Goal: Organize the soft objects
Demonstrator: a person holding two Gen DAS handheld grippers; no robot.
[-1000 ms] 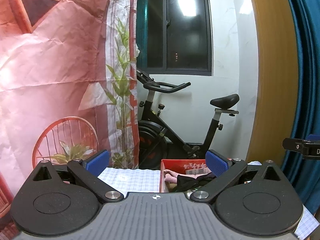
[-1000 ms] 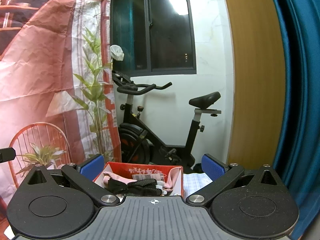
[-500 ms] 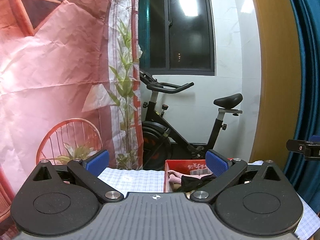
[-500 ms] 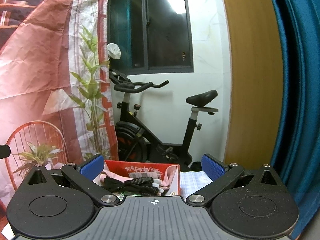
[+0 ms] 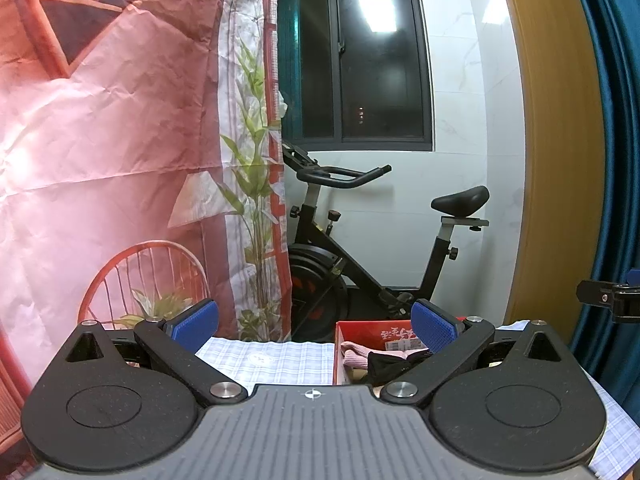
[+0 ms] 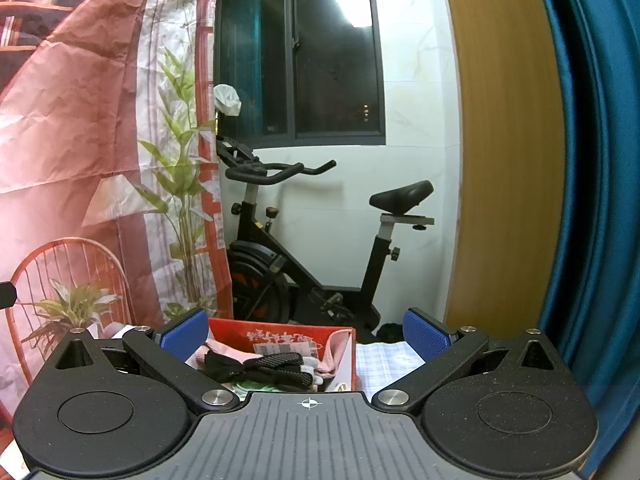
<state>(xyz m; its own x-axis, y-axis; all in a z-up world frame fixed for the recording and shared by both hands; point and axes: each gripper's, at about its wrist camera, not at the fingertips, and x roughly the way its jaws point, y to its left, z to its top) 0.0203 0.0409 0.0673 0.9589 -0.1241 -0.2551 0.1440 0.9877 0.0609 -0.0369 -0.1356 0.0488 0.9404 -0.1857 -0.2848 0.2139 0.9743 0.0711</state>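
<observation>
1. A red box (image 6: 280, 338) sits on a checked cloth (image 5: 276, 360), holding pink fabric (image 6: 336, 350) and black gloves (image 6: 272, 366).
2. In the left view the box (image 5: 360, 330) lies at 4 o'clock from the midpoint between the pads; in the right view, at 9 o'clock.
3. The left gripper (image 5: 314, 326) is spread wide, grasping nothing.
4. The right gripper (image 6: 306, 332) is likewise released and empty.
5. Behind, at 12 o'clock, stands an exercise bike (image 6: 304, 248); a printed curtain (image 5: 112, 152) hangs at 10 o'clock.
</observation>
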